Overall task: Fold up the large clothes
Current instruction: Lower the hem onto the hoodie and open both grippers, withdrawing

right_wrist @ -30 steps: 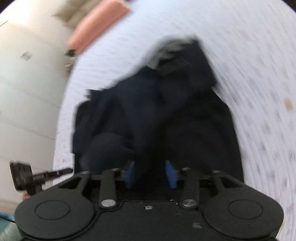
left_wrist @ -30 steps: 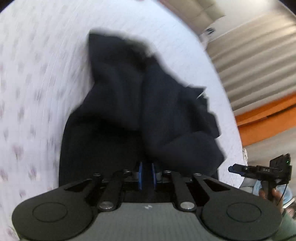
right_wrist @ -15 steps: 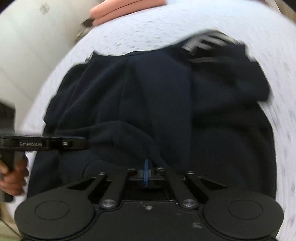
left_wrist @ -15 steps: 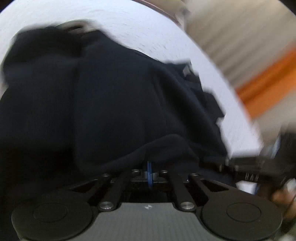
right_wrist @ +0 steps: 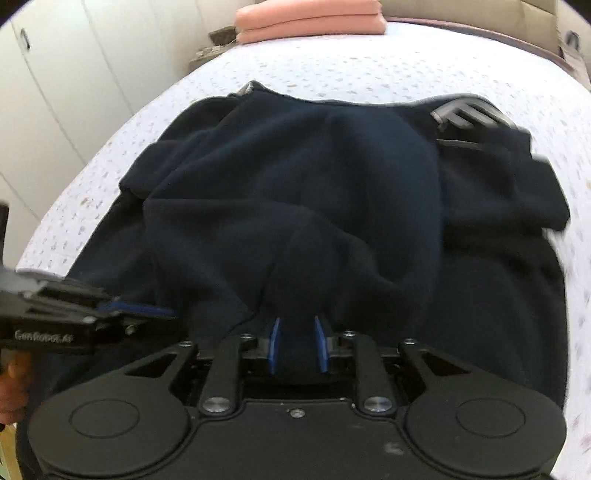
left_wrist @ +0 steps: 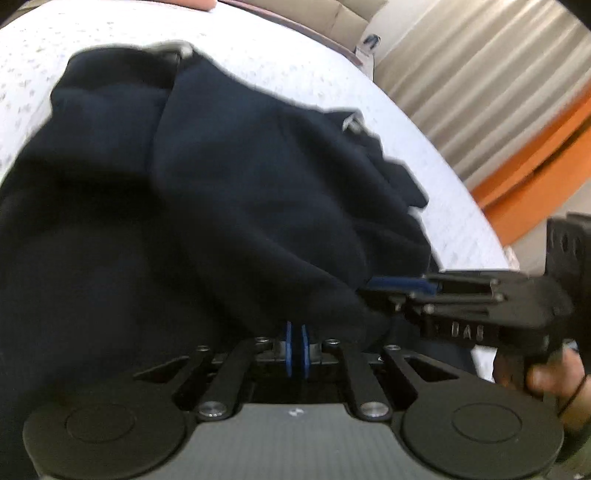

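Left wrist view: dark navy garment (left_wrist: 229, 206) lying bunched across the white patterned bed (left_wrist: 303, 74), one thick fold being pinched low at the near edge by the left tool (left_wrist: 295, 349), blue pads nearly touching with cloth gathered just above them, so clenched on the fabric. Right tool (left_wrist: 397, 286) coming in from the side, meeting the same fold's edge; from here, impossible to tell whether gripping or loose. Likely holding both near corners low, judging by the hem doubled over the body, for laying down a first fold.

Right wrist view: showing what the other hides, namely the right tool (right_wrist: 297, 345) with blue pads standing apart and a hump of navy cloth sitting between them, apparently releasing or only lightly cradling rather than clamping. Left tool (right_wrist: 144, 310) appearing at the lower left, biting into the garment's edge. Also revealing a grey striped patch (right_wrist: 469, 114) at the far side, a stack of pink folded bedding (right_wrist: 310, 18) beyond the bed, and white cupboard doors (right_wrist: 55, 74).
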